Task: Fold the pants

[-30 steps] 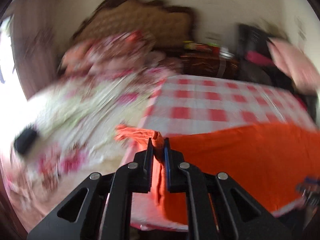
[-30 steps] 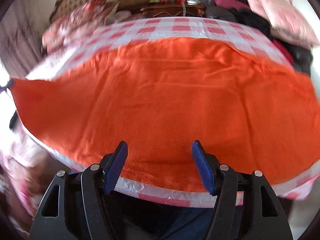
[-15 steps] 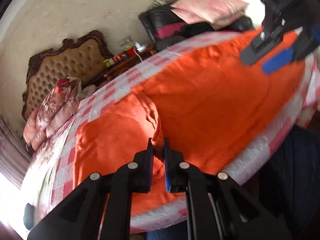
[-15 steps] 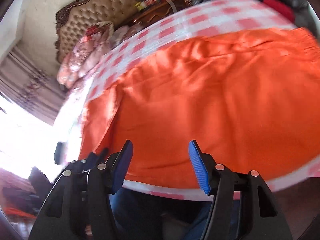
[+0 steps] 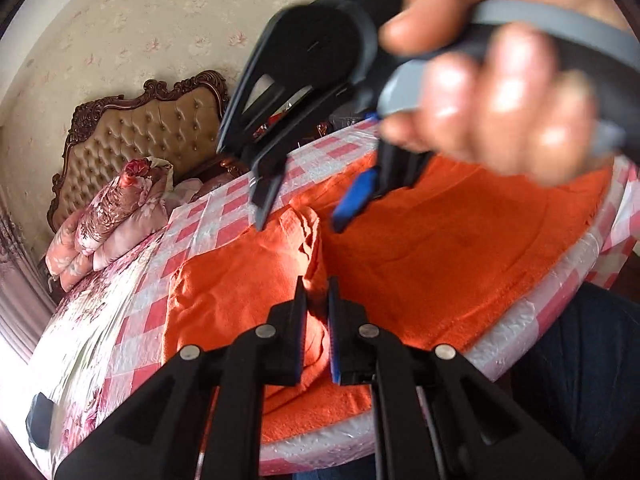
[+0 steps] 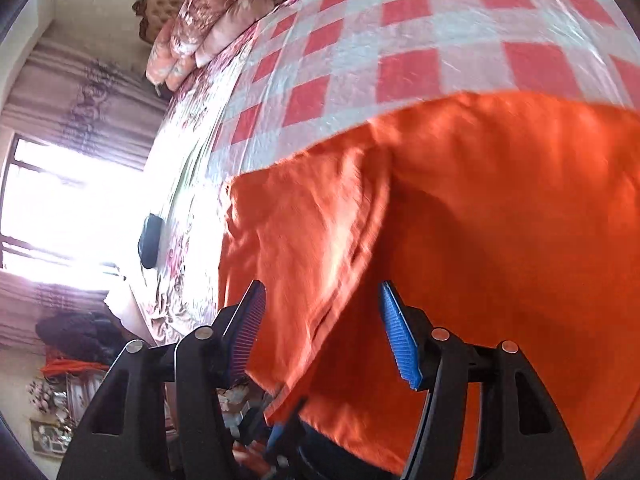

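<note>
My left gripper (image 5: 317, 308) has its fingers pinched narrow on a fold of the bright orange cloth pants (image 5: 460, 248), which lie spread over the red-and-white checked plastic cover (image 6: 400, 60) on the bed, one end doubled back over the rest. My right gripper (image 6: 322, 334) hangs over that doubled flap with its blue-padded fingers (image 6: 396, 332) standing wide, the flap's hem between them but not pressed; they closed a little a moment ago. In the left wrist view my right hand (image 5: 492, 92) is blurred above the pants. A tufted brown headboard (image 5: 148, 136) and floral pink pillows (image 5: 116, 208) sit beyond.
</note>
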